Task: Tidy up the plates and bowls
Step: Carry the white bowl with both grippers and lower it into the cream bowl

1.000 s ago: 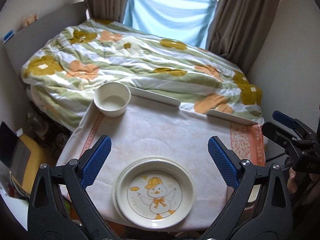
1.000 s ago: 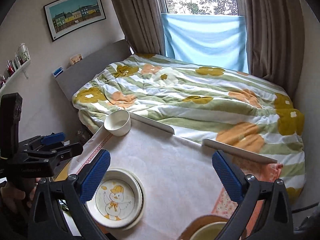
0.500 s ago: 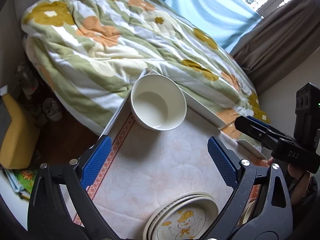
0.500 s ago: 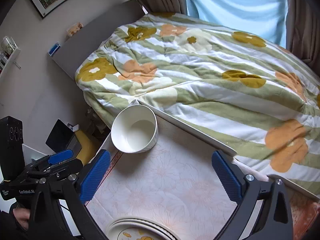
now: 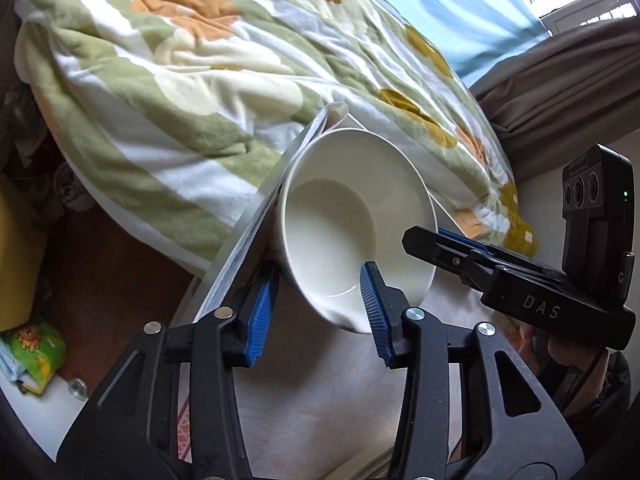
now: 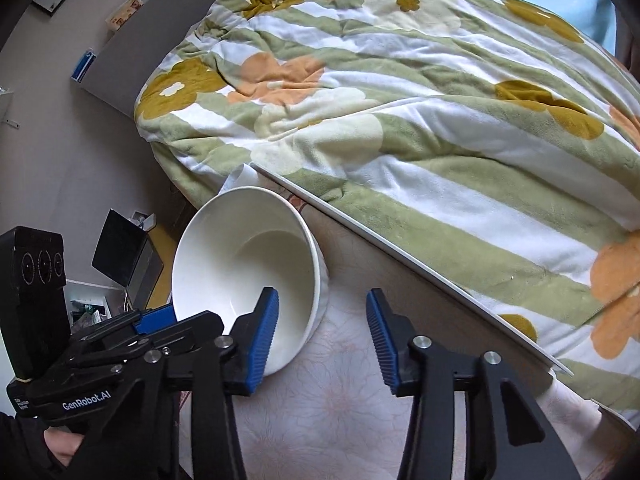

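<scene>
- While both grippers close in, the white bowl (image 5: pixel 356 224) sits at the desk's (image 5: pixel 320 384) far left corner, just beside the flowered bed quilt (image 5: pixel 192 80).
- Left gripper (image 5: pixel 316 312): jaws closing, the bowl's near-left wall between them, pads not visibly pressing.
- Right gripper (image 6: pixel 322 336): jaws closing around the bowl's right wall, one finger inside, no firm grip visible.
</scene>
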Available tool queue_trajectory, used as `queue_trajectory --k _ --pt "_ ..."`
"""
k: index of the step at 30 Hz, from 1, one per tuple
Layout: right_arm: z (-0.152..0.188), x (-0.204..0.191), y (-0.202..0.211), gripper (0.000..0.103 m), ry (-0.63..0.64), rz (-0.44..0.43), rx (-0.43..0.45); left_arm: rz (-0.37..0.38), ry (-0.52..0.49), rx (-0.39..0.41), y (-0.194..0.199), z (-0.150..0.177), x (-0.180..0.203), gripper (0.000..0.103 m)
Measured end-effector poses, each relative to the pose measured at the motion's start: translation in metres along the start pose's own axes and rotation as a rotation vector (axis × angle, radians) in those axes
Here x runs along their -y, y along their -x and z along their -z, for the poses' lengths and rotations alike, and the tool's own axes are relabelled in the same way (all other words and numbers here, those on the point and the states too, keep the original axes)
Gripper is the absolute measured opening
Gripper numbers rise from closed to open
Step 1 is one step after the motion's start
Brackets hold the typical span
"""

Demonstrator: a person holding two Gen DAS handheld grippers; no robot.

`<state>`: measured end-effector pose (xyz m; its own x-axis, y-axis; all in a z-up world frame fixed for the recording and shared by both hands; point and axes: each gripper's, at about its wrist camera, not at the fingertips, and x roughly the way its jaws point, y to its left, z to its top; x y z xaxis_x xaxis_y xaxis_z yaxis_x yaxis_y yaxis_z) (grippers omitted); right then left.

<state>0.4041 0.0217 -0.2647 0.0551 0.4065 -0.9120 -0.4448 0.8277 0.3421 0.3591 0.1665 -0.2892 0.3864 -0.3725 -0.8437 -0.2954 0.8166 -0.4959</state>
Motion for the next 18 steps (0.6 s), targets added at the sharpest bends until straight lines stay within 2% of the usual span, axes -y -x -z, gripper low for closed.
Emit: queue_trajectory --k 1,2,4,5,11,18 --pt "-0.001 -0.001 -0.003 0.032 0.001 -0.001 -0.006 -0.009 -0.001 -0.003 -0.001 -0.001 -0.001 0.032" --pt "-0.001 -0.001 -0.005 0.031 -0.001 -0.002 -0.010 -0.021 -0.002 -0.005 -0.001 0.000 -0.004 0.024" --pt "-0.002 -0.001 -0.012 0.015 -0.011 -0.008 -0.026 -0.010 0.002 -0.003 -0.003 -0.001 -0.009 0.023" --pt "-0.001 -0.001 -0.013 0.014 -0.018 -0.021 -0.023 -0.006 0.006 -0.004 -0.002 -0.002 -0.010 0.023" --pt "0.000 -0.002 -0.011 0.012 -0.031 -0.011 -0.006 -0.025 -0.029 0.001 0.001 -0.001 -0.004 0.023" --pt "0.011 -0.007 0.003 0.013 -0.038 -0.007 0.038 -0.061 -0.108 0.045 0.022 0.005 0.013 0.022"
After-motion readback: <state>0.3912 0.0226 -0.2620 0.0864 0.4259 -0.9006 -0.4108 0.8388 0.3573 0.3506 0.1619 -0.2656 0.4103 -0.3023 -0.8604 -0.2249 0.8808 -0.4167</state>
